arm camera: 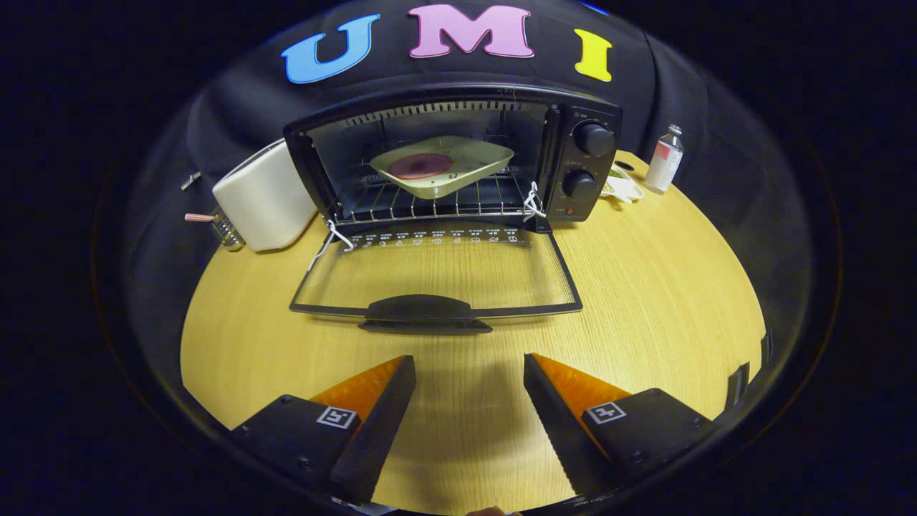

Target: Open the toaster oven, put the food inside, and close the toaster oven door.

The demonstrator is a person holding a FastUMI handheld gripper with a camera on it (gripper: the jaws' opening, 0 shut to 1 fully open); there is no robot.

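Wooden table [645, 301], spread hand-held gripper [469, 365] above

White toaster [263, 197], small bottle [665, 159]

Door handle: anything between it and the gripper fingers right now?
No. In the gripper view, bare wooden table separates the open, empty gripper from the door handle just ahead; the oven door lies flat.

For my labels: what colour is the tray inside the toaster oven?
Pale cream, with a dark red round piece on it; gripper view. Tray.
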